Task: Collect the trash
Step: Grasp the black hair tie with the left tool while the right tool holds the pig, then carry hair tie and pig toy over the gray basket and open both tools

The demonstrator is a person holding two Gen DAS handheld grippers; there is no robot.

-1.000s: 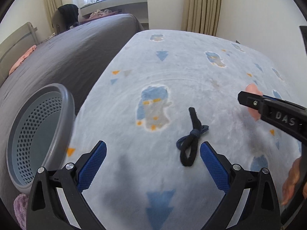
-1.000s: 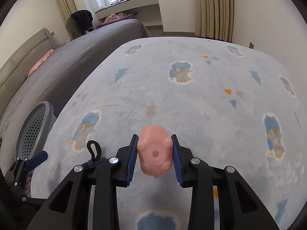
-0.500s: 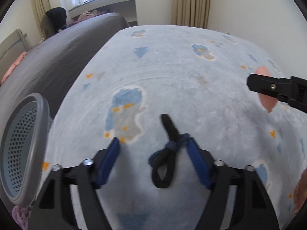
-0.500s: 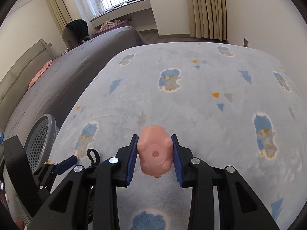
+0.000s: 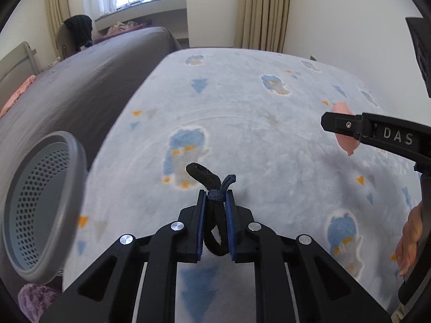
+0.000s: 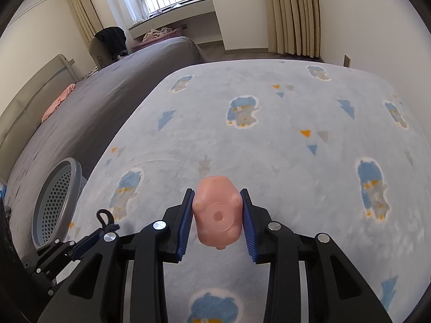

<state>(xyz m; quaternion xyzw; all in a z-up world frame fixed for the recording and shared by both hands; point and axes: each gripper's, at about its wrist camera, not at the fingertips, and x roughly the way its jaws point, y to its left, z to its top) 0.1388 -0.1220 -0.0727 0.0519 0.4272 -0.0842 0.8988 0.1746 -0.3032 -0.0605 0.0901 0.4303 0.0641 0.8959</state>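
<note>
My left gripper (image 5: 216, 202) is shut on a black and dark blue knotted cord (image 5: 212, 188), held above the pale blue rug (image 5: 242, 123). The cord's loop also shows in the right wrist view (image 6: 103, 216), above the left gripper (image 6: 89, 239). My right gripper (image 6: 217, 202) is shut on a pink plastic toy (image 6: 216, 212), held above the rug. In the left wrist view the right gripper (image 5: 347, 125) and the pink toy (image 5: 346, 141) show at the right. A grey perforated bin (image 5: 40, 204) lies on its side at the left, its mouth facing me; it also shows in the right wrist view (image 6: 56, 202).
A bed with a grey cover (image 5: 70, 91) runs along the rug's left edge. A purple fluffy thing (image 5: 33, 300) lies below the bin. Curtains (image 6: 293, 13) and a wall bound the rug's far and right sides. A person's hand (image 5: 408, 239) shows at right.
My left gripper moved forward over the cord, closed on it and lifted it off the rug. My right gripper kept hold of the pink toy and rose higher.
</note>
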